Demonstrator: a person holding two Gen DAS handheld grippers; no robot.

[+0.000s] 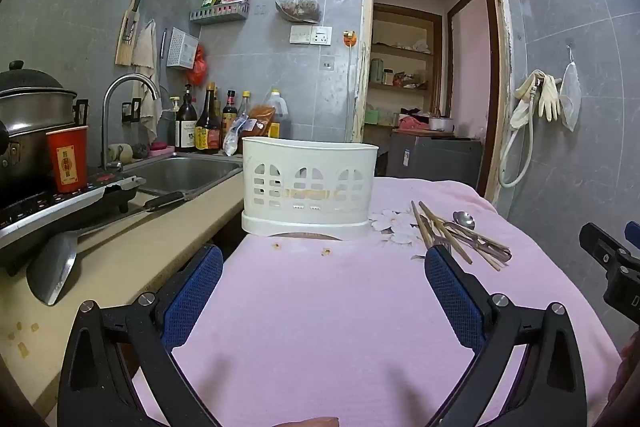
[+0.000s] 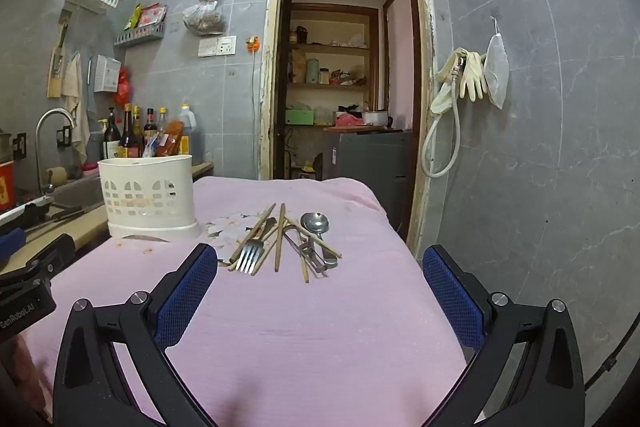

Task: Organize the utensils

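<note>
Left wrist view: the left hand-held gripper [image 1: 324,283] has its jaws spread wide, nothing between them, hovering over the pink cloth [image 1: 320,327] on the table; the white caddy [image 1: 310,183] stands upright at 12 o'clock from it, on the far left part of the cloth; the utensils [image 1: 460,235], chopsticks with a spoon [image 1: 464,219], lie in a loose pile at 1 o'clock, just right of the caddy and apart from it; the right pad's tip overlaps the pile's near edge in the picture, whether touching I cannot tell; part of the right hand-held gripper [image 1: 612,263] shows at 3 o'clock; a sink [image 1: 184,173] and a red cup [image 1: 68,159] sit at 10 o'clock.

Right wrist view: the right hand-held gripper [image 2: 320,283] is likewise wide and empty; the pile lies at 12 o'clock just beyond its fingertips: a fork [image 2: 248,255], crossed chopsticks [image 2: 280,235], the spoon [image 2: 315,223] and another metal piece [image 2: 320,259] that I cannot name; the caddy [image 2: 148,195] stands at 10 o'clock, beside the pile, not touching it; the left hand-held gripper's body [image 2: 28,291] shows at 9 o'clock.
</note>
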